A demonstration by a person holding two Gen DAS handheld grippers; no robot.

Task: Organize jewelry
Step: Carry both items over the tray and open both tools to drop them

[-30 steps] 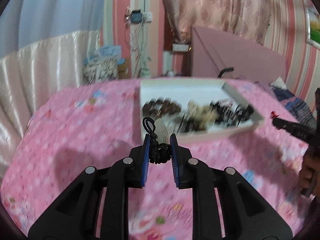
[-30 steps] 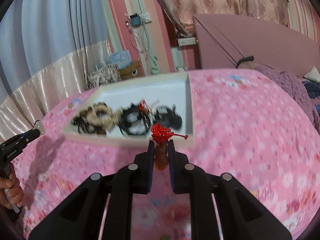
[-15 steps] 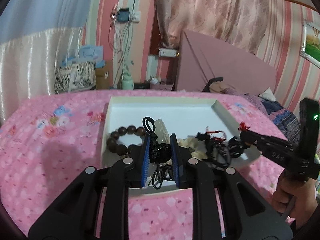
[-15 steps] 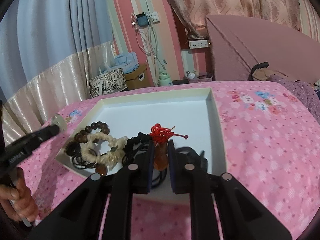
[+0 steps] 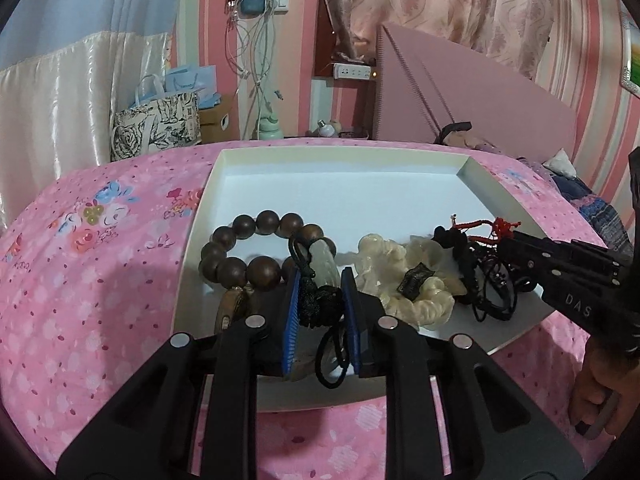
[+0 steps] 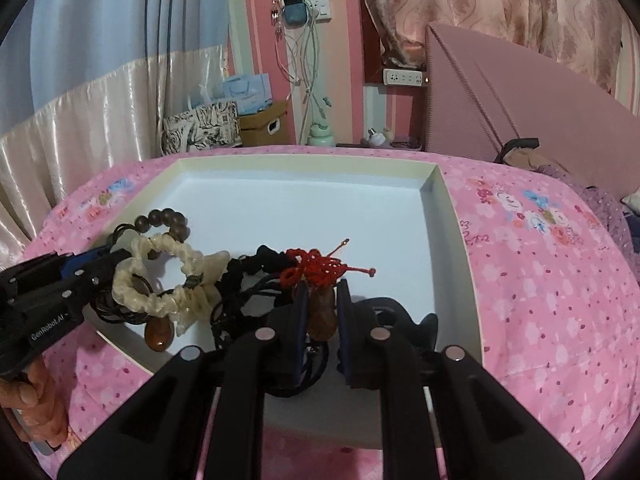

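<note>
Left gripper (image 5: pixel 320 292) pinches a knotted black cord with a pale jade pendant (image 5: pixel 320 258). Right gripper (image 6: pixel 322 308) clamps an amber gourd pendant (image 6: pixel 321 314) under a red woven knot. Both hang over the shallow white tray (image 5: pixel 340 160), near round brown wooden beads (image 5: pixel 236 250) and a cream ruffled scrunchie (image 5: pixel 404 276).

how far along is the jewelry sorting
Done: a bead bracelet and a cream bracelet already lie in the white tray. In hand: the left claw grips a black-corded pendant, the right claw an amber pendant, both over the tray. Left: setting both down.
</note>
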